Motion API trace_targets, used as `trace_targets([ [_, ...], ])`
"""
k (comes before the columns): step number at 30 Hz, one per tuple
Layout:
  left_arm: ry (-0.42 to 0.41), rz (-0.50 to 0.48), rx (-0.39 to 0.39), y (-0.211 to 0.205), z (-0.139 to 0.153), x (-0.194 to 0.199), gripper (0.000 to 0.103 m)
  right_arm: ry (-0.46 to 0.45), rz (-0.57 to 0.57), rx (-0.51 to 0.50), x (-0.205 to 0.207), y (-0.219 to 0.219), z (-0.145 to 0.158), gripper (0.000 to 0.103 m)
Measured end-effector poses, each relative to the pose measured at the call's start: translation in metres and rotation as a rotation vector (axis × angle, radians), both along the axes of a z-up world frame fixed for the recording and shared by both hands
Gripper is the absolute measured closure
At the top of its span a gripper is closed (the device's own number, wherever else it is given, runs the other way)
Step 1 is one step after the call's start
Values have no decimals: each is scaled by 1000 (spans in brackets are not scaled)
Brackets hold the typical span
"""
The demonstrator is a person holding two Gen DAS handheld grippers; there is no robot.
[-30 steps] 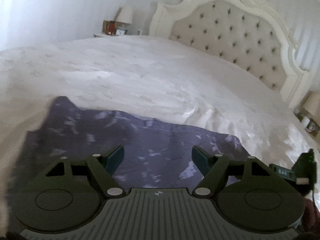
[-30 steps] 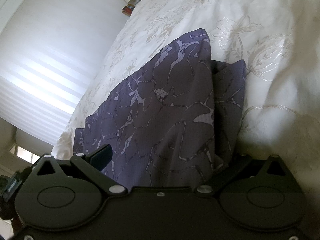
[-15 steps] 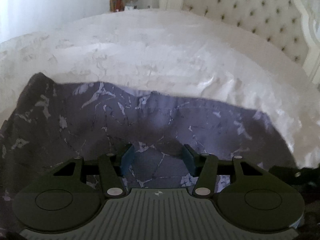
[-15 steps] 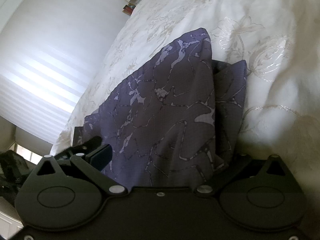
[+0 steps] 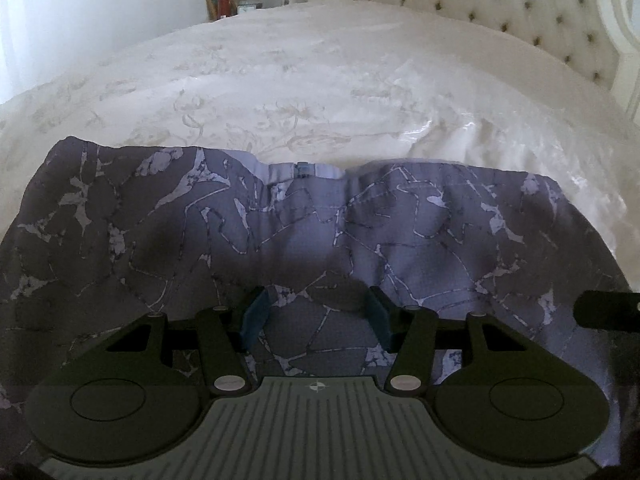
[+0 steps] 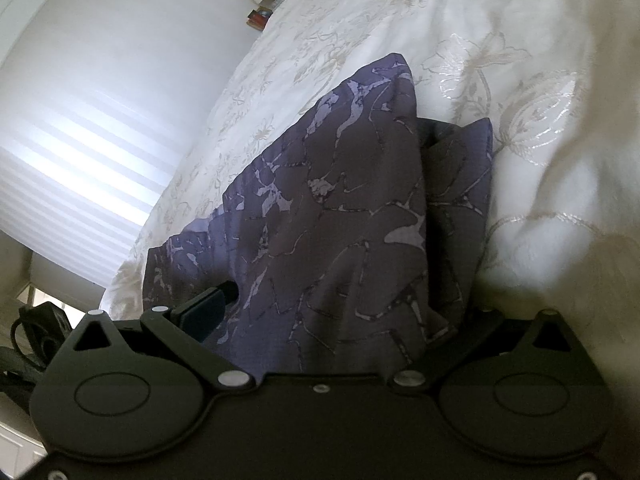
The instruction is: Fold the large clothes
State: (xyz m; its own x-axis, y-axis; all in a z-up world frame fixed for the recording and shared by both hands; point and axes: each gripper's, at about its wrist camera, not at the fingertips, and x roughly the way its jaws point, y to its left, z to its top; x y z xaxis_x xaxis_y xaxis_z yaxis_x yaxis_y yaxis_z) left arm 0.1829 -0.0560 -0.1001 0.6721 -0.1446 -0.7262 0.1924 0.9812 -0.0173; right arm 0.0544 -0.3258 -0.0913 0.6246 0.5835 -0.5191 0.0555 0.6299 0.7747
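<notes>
1. The left tool (image 5: 316, 316) hovers spread over the purple garment (image 5: 280, 240), which lies flat on the bed (image 5: 320, 80).
2. The cloth looks light, limp and slippery; I'd pinch edges or corners.
3. The right tool (image 6: 332, 320) stands spread around a raised fold, 1 finger hidden.

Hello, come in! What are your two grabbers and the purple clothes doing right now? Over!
Left gripper open, low over purple garment. Right gripper open, cloth bunched between its fingers. Garment flat on white bedspread. Nothing in the way.
</notes>
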Motion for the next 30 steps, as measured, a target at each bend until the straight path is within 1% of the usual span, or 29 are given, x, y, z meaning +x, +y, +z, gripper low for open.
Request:
trace_targets([
  [3, 4, 5, -3, 0, 5, -5, 51, -2, 2, 3, 1, -2, 0, 0],
  [6, 1, -1, -6, 3, 10, -23, 51, -3, 3, 4, 1, -3, -1, 0],
  [15, -25, -61, 56, 19, 12, -83, 50, -5, 7, -6, 2, -4, 0, 0],
  [18, -21, -58, 53, 22, 11, -93, 50, -6, 9, -14, 1, -3, 0, 0],
  [22, -34, -66, 69, 23, 10, -104, 50, -6, 16, -24, 0, -4, 1, 0],
  [30, -29, -66, 46, 26, -1, -103, 50, 30, 33, -19, -9, -8, 5, 1],
])
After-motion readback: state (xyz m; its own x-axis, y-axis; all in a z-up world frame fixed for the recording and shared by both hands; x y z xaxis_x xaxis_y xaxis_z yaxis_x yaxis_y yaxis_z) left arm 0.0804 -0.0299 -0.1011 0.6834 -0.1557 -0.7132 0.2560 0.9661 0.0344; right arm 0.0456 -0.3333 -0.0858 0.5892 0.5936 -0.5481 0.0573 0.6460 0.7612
